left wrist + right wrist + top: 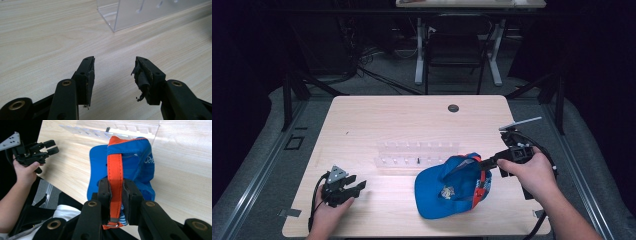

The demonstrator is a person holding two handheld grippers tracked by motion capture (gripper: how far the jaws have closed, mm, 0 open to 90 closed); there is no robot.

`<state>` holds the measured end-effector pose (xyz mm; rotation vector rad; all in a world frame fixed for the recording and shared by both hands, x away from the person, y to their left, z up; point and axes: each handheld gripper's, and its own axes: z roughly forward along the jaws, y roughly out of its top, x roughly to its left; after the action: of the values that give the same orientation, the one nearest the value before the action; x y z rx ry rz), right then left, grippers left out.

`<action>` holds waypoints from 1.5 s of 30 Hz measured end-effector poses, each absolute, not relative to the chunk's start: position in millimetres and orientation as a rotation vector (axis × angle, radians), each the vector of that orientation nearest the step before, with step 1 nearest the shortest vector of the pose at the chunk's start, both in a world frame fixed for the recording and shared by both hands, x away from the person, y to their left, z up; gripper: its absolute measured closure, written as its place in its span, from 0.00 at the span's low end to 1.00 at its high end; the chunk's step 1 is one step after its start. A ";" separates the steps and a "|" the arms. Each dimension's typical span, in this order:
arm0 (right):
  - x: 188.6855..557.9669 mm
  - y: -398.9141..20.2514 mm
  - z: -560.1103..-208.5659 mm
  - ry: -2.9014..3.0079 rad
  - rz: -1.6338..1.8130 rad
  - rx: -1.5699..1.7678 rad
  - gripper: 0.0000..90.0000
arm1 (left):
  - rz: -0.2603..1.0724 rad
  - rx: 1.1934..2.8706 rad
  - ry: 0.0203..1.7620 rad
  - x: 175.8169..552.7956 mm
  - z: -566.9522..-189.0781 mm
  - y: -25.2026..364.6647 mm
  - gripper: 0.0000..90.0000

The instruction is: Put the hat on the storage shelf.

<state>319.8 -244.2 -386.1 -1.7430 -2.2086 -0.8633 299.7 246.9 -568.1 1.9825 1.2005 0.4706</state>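
the right tongs point(116, 192) are clenched on the orange strap point(115, 170) at the back of the blue cap point(452, 187), with one black pad on each side of the strap and the strap's little metal end poking out below. in the high view the right tongs point(484, 161) hold that strap up at the back edge of the cap, while the front of the cap sits on the wooden table point(402, 115), near the person's edge and a bit to the right. just behind the cap stands a clear plastic rack point(417, 152) with a row of small pegs. it looks like the job is to lift the cap and hang it by its strap on one of those pegs. to do this well, the right tongs should keep a firm squeeze so the thin strap does not slip out, and lift the cap high enough so it clears the rack. the loop under the strap should stay open and face the pegs. the cap is soft and may swing or turn, so slow moves are best. the left tongs point(113, 72) are released, with nothing between the pads, low over bare table well to the left of the cap. they could steady the rack if it starts to slide.
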 end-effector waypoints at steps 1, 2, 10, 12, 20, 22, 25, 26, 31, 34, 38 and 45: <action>319.8 -244.2 -386.1 -2.209 -0.863 -1.743 0.86 | 0.471 1.982 1.201 299.7 -568.1 246.9 0.56; 320.5 -243.8 -383.6 -2.214 -0.860 -1.735 0.86 | 0.470 1.982 1.201 299.7 -568.2 246.8 0.56; 327.6 -242.5 -371.5 -2.093 -0.939 -1.692 0.87 | 0.468 1.981 1.201 299.6 -567.9 247.0 0.56; 328.9 -242.1 -370.8 -2.067 -0.947 -1.677 0.87 | 0.466 1.979 1.201 299.5 -568.0 246.7 0.56; 333.2 -237.4 -366.6 -2.065 -0.945 -1.646 0.87 | 0.469 1.979 1.202 299.7 -568.2 246.4 0.56; 334.1 -235.4 -365.4 -2.071 -0.941 -1.653 0.87 | 0.469 1.979 1.202 299.7 -568.2 246.3 0.56; 335.0 -233.3 -362.0 -2.060 -0.942 -1.660 0.87 | 0.469 1.978 1.202 299.6 -568.2 246.3 0.56; 335.2 -232.6 -360.2 -2.058 -0.933 -1.663 0.87 | 0.468 1.979 1.202 299.6 -568.1 246.4 0.56; 335.7 -228.8 -352.0 -2.051 -0.943 -1.662 0.87 | 0.470 1.980 1.199 299.7 -567.9 246.6 0.56; 336.2 -225.5 -343.7 -2.052 -0.945 -1.654 0.87 | 0.468 1.978 1.201 299.5 -568.0 246.4 0.56; 337.6 -223.9 -337.3 -2.049 -0.959 -1.660 0.87 | 0.470 1.980 1.200 299.6 -567.9 246.6 0.56; 341.3 -225.1 -327.1 -2.033 -0.980 -1.670 0.87 | 0.467 1.978 1.200 299.6 -568.0 246.5 0.56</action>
<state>341.3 -225.1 -327.1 -1.6705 -2.0332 -0.9801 299.6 246.5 -568.0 1.9784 1.2002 0.4674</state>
